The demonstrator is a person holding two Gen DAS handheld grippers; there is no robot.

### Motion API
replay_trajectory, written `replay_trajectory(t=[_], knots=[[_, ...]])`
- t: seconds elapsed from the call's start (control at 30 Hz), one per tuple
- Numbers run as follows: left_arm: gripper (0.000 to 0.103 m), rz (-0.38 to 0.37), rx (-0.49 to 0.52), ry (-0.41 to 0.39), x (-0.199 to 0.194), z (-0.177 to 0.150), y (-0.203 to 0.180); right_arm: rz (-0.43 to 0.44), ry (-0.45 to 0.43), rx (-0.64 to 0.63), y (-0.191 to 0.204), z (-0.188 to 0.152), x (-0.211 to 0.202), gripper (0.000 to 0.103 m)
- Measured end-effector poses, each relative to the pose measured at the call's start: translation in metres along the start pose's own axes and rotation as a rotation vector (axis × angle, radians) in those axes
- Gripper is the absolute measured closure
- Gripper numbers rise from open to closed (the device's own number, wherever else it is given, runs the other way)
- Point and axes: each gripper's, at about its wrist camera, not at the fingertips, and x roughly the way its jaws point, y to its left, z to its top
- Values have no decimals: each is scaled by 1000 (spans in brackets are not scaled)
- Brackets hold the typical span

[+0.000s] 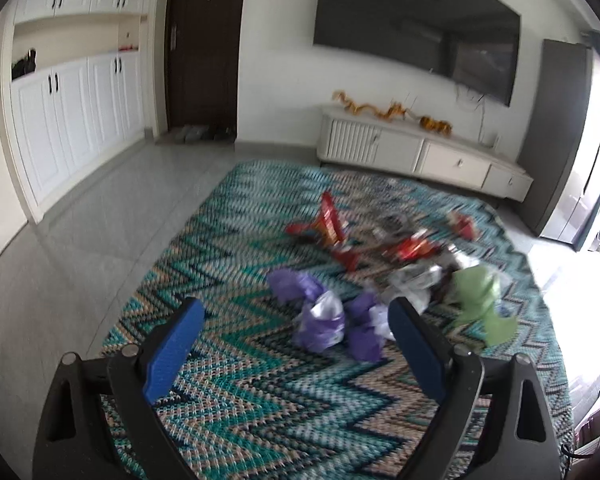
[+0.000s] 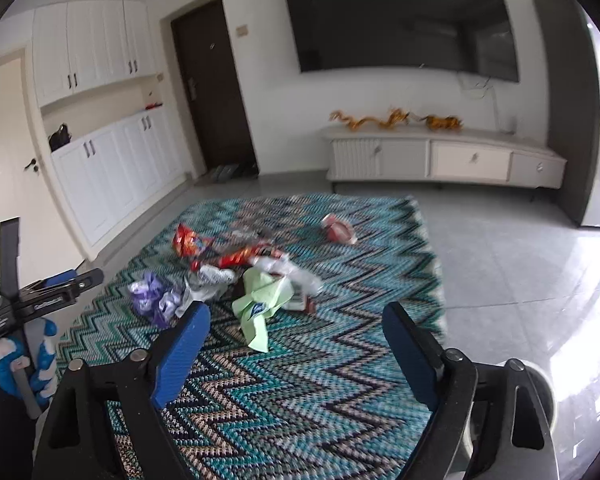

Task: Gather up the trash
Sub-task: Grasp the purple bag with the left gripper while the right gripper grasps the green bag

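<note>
Hovering over rug (image 1: 227, 408), left gripper (image 1: 295, 316) and right gripper (image 2: 295, 320) both agape, empty. Wrappers (image 1: 324, 316) scattered just ahead: likely light, crinkly, slippery; pinch crumpled folds, not flat faces.

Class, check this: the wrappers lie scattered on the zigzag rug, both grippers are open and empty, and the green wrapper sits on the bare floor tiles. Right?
Not quite. The green wrapper lies on the zigzag rug, not the tiles, as the right wrist view shows. The rest stands.
</note>
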Motion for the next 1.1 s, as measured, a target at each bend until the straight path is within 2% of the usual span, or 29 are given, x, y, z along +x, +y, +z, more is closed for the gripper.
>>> replay_trajectory(t=[0.23, 0.37, 0.53, 0.6, 0.7, 0.8, 0.83, 0.87, 1.1], knots=[[24, -38, 15, 115, 61, -9, -2, 79, 109, -10, 10, 0, 62, 27], [34, -65, 12, 147, 83, -9, -6, 111, 156, -10, 15, 3, 94, 29], [41, -79, 8, 183, 102, -12, -9, 125, 194, -9, 19, 7, 124, 30], [46, -91, 5, 187, 104, -13, -9, 122, 205, -11, 21, 7, 135, 33], [61, -117, -3, 183, 103, -11, -8, 111, 228, -16, 22, 7, 150, 38], [67, -131, 0, 178, 102, -12, -9, 108, 252, -14, 22, 3, 159, 47], [69, -135, 0, 176, 101, -12, -9, 109, 253, -14, 22, 2, 160, 54], [70, -136, -2, 170, 99, -13, -9, 113, 251, -15, 22, 1, 158, 61], [71, -147, -26, 94, 68, -7, 1, 149, 207, -30, 25, 2, 135, 65]])
